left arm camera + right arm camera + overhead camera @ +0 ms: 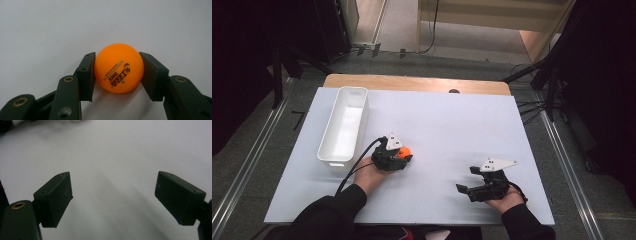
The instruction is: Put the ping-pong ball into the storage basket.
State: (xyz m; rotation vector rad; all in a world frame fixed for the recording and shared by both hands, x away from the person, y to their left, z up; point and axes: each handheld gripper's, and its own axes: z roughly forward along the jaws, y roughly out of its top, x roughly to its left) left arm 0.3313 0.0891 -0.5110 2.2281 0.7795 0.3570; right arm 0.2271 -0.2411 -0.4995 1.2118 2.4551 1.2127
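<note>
An orange ping-pong ball [118, 68] with dark printed lettering sits between the two black jaws of my left gripper [117, 71], and both pads touch its sides. From above, the ball [404, 151] shows at the tip of the left gripper [404, 156], just right of the white bin. My right gripper [466, 180] lies low over the white table sheet at the front right, jaws spread wide. In the right gripper view the gripper [113, 200] has nothing between its pads, just bare white surface.
A long white rectangular bin [344, 122] stands at the left of the white sheet [447, 120], empty inside. The wooden table edge [417, 82] runs along the back. Dark stands and cables flank the table on the floor.
</note>
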